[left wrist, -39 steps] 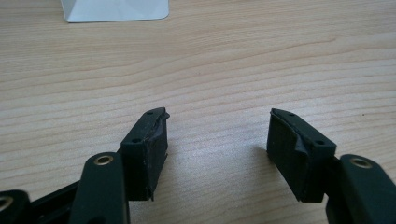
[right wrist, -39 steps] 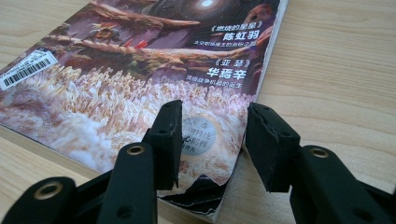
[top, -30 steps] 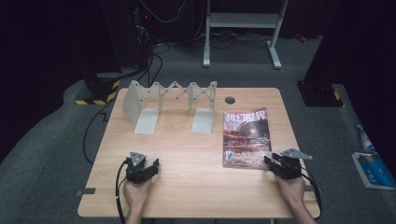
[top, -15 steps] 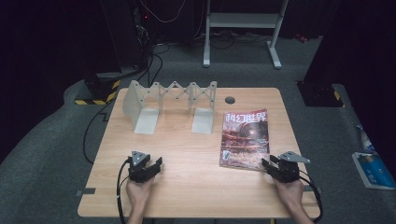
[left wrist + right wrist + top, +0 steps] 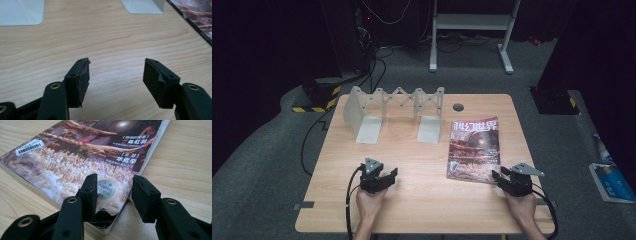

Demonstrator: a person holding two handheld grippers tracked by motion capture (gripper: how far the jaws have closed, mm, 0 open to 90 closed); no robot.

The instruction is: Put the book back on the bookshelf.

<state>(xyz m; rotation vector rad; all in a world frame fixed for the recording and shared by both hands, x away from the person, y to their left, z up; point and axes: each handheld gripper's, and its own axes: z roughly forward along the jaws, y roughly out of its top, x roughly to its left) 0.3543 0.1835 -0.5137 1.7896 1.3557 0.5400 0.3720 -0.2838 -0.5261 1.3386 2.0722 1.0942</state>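
Note:
A magazine (image 5: 474,147) with a reddish cover lies flat on the right half of the wooden table (image 5: 412,150). My right gripper (image 5: 501,176) rests at its near right corner. In the right gripper view the jaws (image 5: 113,185) stand apart around that curled corner of the magazine (image 5: 87,150), one jaw over the cover, the other beside the edge, and no pad presses on it. My left gripper (image 5: 384,175) hovers low over bare wood at the near left. Its jaws (image 5: 116,67) have just been opening, and nothing is between them.
A grey expandable book rack (image 5: 394,100) stands at the table's back left, its flat base plates (image 5: 20,12) ahead of the left gripper. A round cable hole (image 5: 457,107) sits behind the magazine. Cables trail from both grippers toward the near edge.
My left gripper has shifted right and slightly away from the near edge, and its jaws stand wider. The right gripper has stayed at the magazine's corner.

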